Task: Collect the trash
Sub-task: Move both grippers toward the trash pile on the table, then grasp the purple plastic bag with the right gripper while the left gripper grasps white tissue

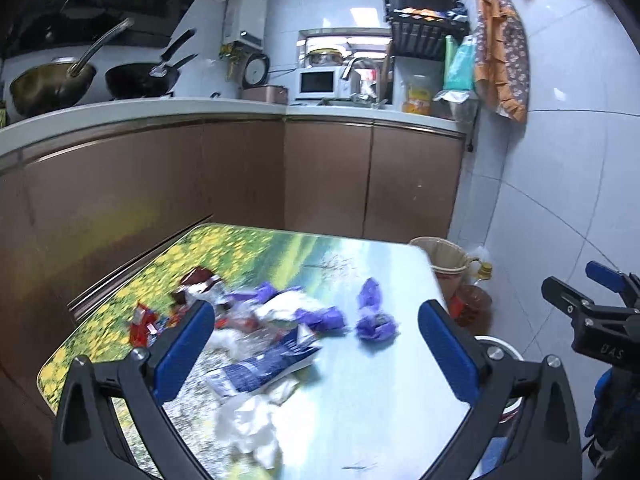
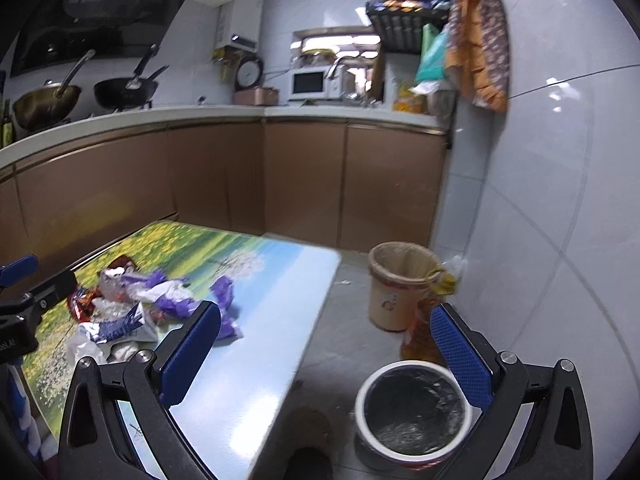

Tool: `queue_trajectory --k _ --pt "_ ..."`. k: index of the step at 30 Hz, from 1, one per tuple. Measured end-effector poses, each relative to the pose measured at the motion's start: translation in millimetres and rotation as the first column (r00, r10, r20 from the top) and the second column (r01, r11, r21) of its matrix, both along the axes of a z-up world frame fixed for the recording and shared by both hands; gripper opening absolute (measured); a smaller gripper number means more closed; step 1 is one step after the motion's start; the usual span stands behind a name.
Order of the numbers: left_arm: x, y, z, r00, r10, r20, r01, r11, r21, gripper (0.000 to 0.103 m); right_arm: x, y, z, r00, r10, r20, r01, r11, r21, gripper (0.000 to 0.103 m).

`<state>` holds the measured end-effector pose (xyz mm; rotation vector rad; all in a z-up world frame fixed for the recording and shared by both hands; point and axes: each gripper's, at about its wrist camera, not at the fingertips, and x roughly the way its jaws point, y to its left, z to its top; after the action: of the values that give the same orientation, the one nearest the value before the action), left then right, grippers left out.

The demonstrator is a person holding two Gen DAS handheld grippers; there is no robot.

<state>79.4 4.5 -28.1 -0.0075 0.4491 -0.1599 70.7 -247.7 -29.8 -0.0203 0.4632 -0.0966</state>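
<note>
Kitchen cabinets (image 1: 240, 172) back a small table (image 1: 360, 360) printed with a landscape scene. From the left wrist view, the left gripper (image 1: 316, 340) hangs spread wide and empty over the table, with the heap of wrappers and tissue (image 1: 260, 340) lying on the table between and just beyond its blue pads (image 1: 184, 348); a purple wrapper (image 1: 374, 314) sits apart from the heap, toward the table's right edge. From the right wrist view, the right gripper (image 2: 324, 352) is likewise parted and holding nothing, poised past the table's right edge above a black-lined bin (image 2: 414, 412) on the floor. A tan bin (image 2: 400, 284) and an oil bottle (image 2: 428, 320) stand beyond it, off the table's far right corner.
</note>
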Motion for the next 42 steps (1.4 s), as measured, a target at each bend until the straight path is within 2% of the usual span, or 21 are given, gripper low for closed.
queue_trajectory --k 6,10,14,22,26,32,34,35,39,42 --pt "4.2 41.8 -29.5 0.994 0.058 -0.092 -0.057 0.998 0.006 0.102 42.3 17.2 -28.0 0.979 0.171 -0.114 -0.164 0.984 0.074 0.103" --pt "7.9 57.3 -56.4 0.983 0.051 -0.177 -0.048 0.999 0.02 0.102 77.9 35.6 -48.7 0.945 0.266 -0.191 -0.243 0.961 0.135 0.099" --pt "16.3 62.6 -71.2 0.978 0.025 -0.207 -0.025 1.0 0.0 0.101 111.6 50.5 -65.7 0.912 0.332 -0.243 -0.29 0.938 0.192 0.095" --pt "32.3 59.4 -101.8 0.96 -0.008 -0.28 0.004 1.0 -0.016 0.101 160.5 74.0 -97.9 0.859 0.38 -0.343 -0.322 0.922 0.216 0.093" --pt "37.2 59.4 -111.9 0.953 -0.012 -0.302 0.006 1.0 -0.022 0.101 175.4 78.0 -109.2 0.843 0.387 -0.373 -0.323 0.919 0.224 0.09" --pt "41.6 56.7 -117.1 0.947 -0.01 -0.32 0.004 1.0 -0.019 0.099 199.0 82.2 -124.5 0.818 0.406 -0.408 -0.318 0.91 0.267 0.071" --pt "42.8 57.5 -119.6 0.942 -0.004 -0.334 -0.002 1.0 -0.017 0.094 203.5 82.9 -129.2 0.809 0.409 -0.422 -0.313 0.907 0.28 0.059" --pt "43.3 58.0 -120.6 0.94 -0.005 -0.342 -0.001 1.0 -0.019 0.091 204.2 82.8 -130.8 0.807 0.41 -0.426 -0.311 0.907 0.284 0.056" --pt "43.1 58.1 -125.4 0.928 -0.02 -0.373 0.01 0.999 -0.03 0.069 203.4 81.0 -132.4 0.801 0.42 -0.427 -0.315 0.902 0.296 0.053" --pt "41.4 57.6 -126.3 0.921 -0.038 -0.388 0.022 0.999 -0.045 0.048 197.6 76.5 -128.9 0.805 0.427 -0.412 -0.316 0.896 0.311 0.043"
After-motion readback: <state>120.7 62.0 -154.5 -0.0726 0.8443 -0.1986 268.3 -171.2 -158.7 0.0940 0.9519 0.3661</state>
